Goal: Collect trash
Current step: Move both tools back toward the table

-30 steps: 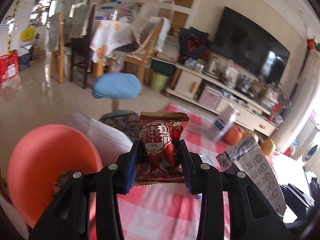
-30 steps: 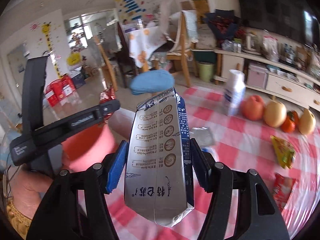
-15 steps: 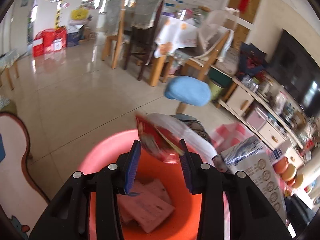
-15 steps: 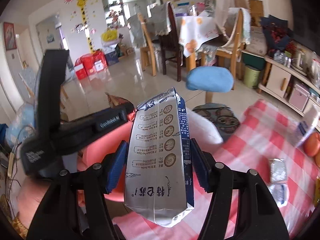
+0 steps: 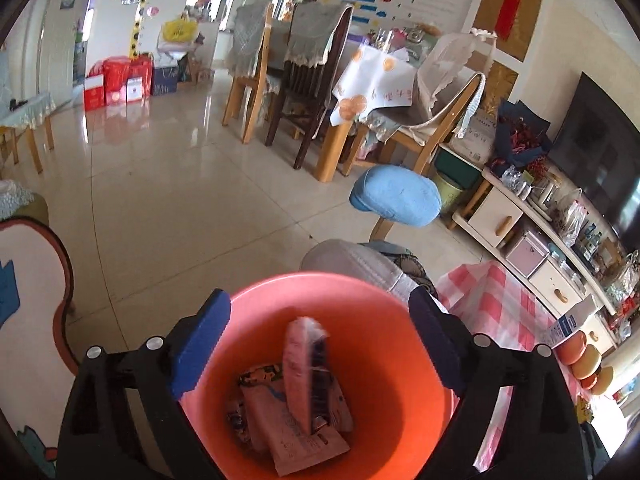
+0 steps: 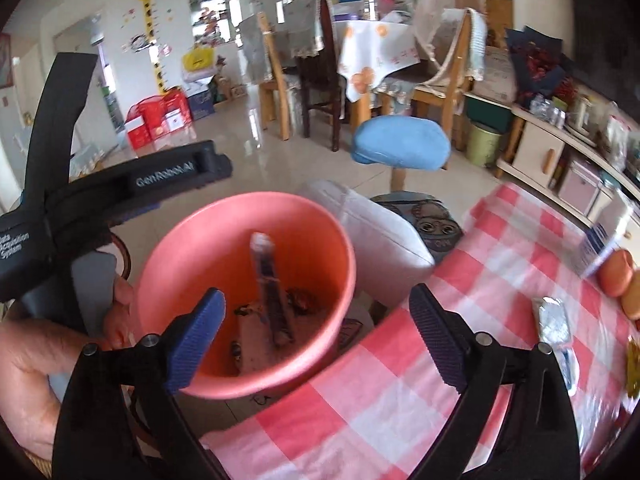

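Both grippers hang over the pink bucket, which stands on the floor just beside the table with the red-checked cloth. The left gripper has just been opening its jaws, and nothing is between them now. The right gripper has just been opening too, and its jaws are also empty. Inside the bucket a milk carton stands on end, blurred, on top of the flat wrappers that lie at the bottom. I cannot tell which of them is the red snack packet.

The step in hand looks like the release of the trash, and it seems done for these two pieces. To do it well, I think each gripper should be wide open and directly above the mouth of the bucket, not over the rim, so the piece falls inside. The carton is tall and may lean against the wall.

More trash waits on the table: a crumpled silver packet and a yellow wrapper near the fruit. The grippers should lift clear of the rim before going for them.
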The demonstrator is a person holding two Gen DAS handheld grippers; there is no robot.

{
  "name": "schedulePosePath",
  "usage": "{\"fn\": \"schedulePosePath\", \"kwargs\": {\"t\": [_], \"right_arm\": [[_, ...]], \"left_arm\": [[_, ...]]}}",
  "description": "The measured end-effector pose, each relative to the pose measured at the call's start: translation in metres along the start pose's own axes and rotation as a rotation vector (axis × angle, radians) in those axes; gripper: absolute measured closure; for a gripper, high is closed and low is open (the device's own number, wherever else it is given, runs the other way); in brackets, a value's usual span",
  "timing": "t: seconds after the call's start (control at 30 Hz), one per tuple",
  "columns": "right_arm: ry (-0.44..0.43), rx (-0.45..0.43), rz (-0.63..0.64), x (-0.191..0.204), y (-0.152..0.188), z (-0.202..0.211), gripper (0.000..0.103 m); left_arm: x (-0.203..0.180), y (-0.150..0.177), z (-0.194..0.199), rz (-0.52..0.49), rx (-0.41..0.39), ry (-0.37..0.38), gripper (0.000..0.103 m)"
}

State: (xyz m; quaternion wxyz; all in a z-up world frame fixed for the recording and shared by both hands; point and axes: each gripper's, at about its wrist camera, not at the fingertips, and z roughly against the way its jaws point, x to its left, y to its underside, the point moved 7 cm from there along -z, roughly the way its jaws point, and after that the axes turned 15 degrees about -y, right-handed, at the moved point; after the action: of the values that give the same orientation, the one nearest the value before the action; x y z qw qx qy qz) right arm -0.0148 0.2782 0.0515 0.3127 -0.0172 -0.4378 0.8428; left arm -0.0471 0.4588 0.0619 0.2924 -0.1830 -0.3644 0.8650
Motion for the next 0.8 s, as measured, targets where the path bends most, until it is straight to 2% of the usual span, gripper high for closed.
{"fn": "schedulePosePath", "kwargs": {"t": [0.17, 0.33, 0.5, 0.6, 0.8], "right_arm": [[0.041, -0.01, -0.017, -0.019, 0.014, 0.022, 0.008], [0.086, -0.031, -0.047, -0.038, 0.027, 0.048, 0.008], [0.12, -0.046, -0.089, -0.058, 0.037, 0.071, 0.006], [0.136, -0.053, -0.105, -0.068, 0.043, 0.083, 0.004], [0.179, -0.077, -0.104, -0.08, 0.052, 0.107, 0.004]], "left_arm": [[-0.013, -0.002, 0.015, 0.019, -0.021, 0.032, 0.007], [-0.03, 0.0, 0.029, -0.02, -0.062, 0.037, 0.007], [-0.052, 0.001, 0.05, -0.073, -0.138, 0.059, 0.007], [-0.064, 0.004, 0.069, -0.083, -0.229, 0.069, 0.007], [-0.092, 0.01, 0.089, -0.127, -0.276, 0.133, 0.007]]}}
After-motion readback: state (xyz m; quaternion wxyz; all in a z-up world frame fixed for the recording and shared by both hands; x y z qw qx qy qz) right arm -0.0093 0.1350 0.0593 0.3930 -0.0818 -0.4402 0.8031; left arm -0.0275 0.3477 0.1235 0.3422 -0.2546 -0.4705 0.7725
